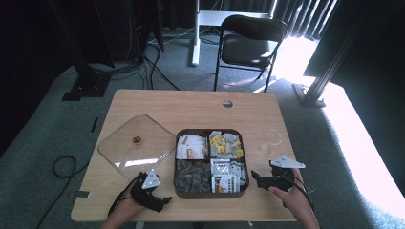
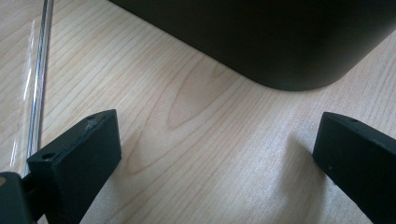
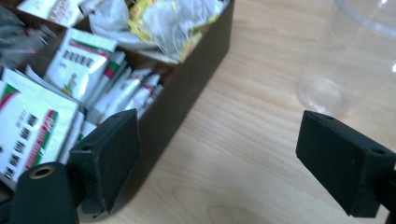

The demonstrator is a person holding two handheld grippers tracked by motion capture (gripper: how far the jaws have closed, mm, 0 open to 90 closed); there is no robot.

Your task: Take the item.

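A dark four-compartment box [image 1: 211,162] of tea bags and sachets stands in the middle of the wooden table [image 1: 191,107]. Its clear square lid [image 1: 137,145] lies flat to its left, with a small gold knob on top. A clear plastic cup [image 1: 271,140] stands right of the box. My left gripper [image 1: 164,200] rests open near the box's front left corner [image 2: 289,70], nothing between its jaws. My right gripper [image 1: 254,177] is open just right of the box [image 3: 187,98], with bare table between its jaws and the cup [image 3: 345,65] ahead.
A black folding chair [image 1: 248,43] and a white desk leg stand beyond the table's far edge. Cables run across the carpet at the left. A round cable hole [image 1: 228,103] sits near the table's far edge. Bright sunlight falls on the floor at the right.
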